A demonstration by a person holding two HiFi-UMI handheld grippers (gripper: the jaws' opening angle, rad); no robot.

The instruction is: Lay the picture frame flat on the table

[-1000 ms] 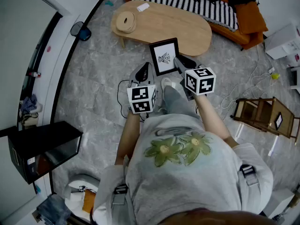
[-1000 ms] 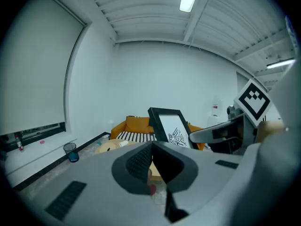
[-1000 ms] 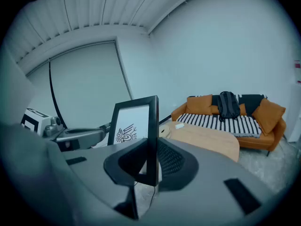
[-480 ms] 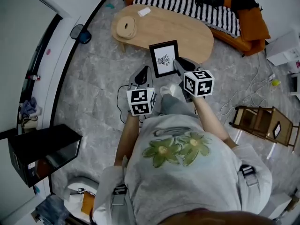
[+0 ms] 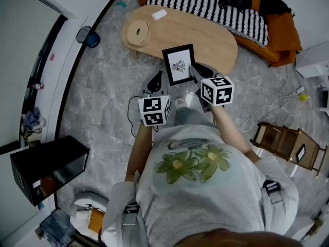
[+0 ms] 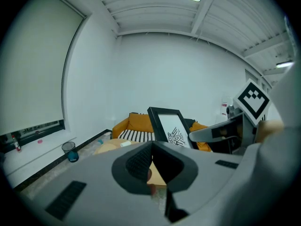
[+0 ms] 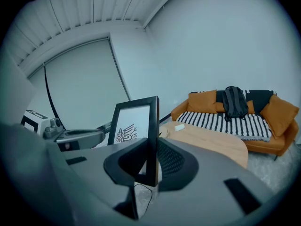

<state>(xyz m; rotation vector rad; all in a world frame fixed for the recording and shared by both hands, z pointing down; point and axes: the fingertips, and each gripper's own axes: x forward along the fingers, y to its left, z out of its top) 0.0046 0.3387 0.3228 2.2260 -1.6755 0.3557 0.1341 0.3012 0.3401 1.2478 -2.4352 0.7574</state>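
Picture frame [image 5: 179, 65] held upright in the air, pinched by the right gripper [image 7: 152, 154], at the upper middle of the head view.

One side edge of the frame is clamped between the right gripper's jaws at the centre of the right gripper view, its glazed face (a black drawing on white) turned toward the left of that view. The left gripper [image 6: 151, 147] is held just below and left of the frame, apart from it, its jaws pressed together at the tips with nothing between them. The frame is seen against the near edge of the oval wooden table [image 5: 205, 35] and is not laid on it. A round roll [image 5: 138, 32] and a small white item [image 5: 159, 14] lie at the table's upper left end, and a striped sofa [image 5: 205, 4] is set along the top of the view.
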